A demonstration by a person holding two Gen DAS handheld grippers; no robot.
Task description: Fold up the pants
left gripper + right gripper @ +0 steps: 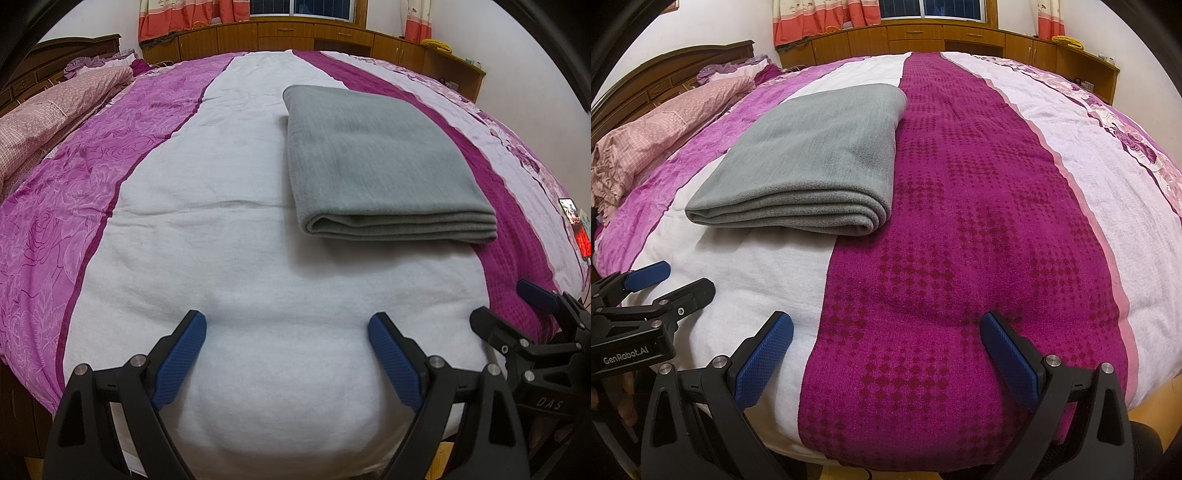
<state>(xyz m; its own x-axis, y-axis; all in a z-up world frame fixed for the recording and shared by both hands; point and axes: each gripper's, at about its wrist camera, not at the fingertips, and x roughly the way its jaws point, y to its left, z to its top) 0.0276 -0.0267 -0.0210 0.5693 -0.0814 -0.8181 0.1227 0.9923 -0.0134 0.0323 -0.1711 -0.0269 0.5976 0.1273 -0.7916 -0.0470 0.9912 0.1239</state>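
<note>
The grey pants lie folded into a flat stacked rectangle on the bed, with the layered fold edge facing me. They also show in the right wrist view, up and left of centre. My left gripper is open and empty, hovering over the white stripe of the quilt, short of the pants. My right gripper is open and empty over the dark magenta stripe, to the right of the pants. Each gripper shows at the other view's edge: the right one, the left one.
The bed is covered by a quilt with white, pink and magenta stripes. A pink bundled blanket lies at the far left by the wooden headboard. Wooden cabinets line the far wall. A phone lies at the bed's right edge.
</note>
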